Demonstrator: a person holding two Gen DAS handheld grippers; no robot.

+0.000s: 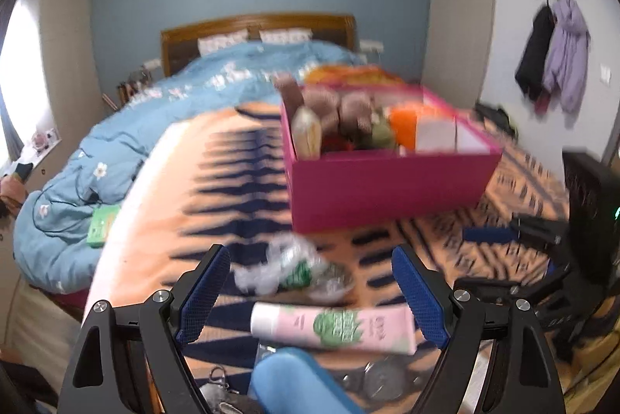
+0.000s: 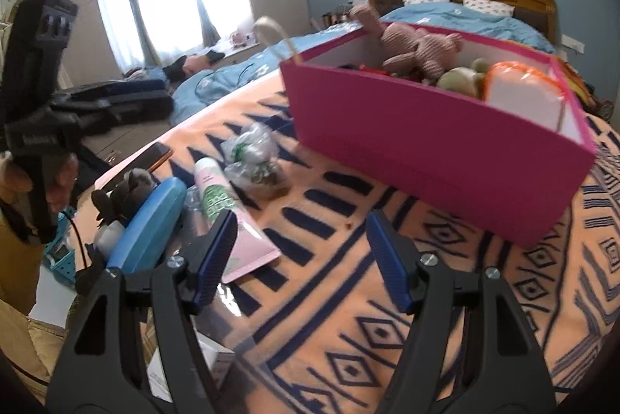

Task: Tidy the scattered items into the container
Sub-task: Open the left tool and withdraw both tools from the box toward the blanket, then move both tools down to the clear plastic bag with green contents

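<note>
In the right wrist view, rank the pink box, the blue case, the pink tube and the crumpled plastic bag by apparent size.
1. pink box
2. blue case
3. pink tube: nearly matches the case; tongs hide part, so unsure
4. crumpled plastic bag

Patterned bed blanket (image 2: 348, 297) under pink box (image 2: 445, 158)

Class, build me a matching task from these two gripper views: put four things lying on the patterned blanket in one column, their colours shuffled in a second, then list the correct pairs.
Things
1. storage box
2. glasses case
3. cream tube
4. crumpled plastic bag

Colours
A. pink and white with a green label
B. clear with green print
C. magenta
D. blue

Pairs: 1-C, 2-D, 3-A, 4-B
</note>
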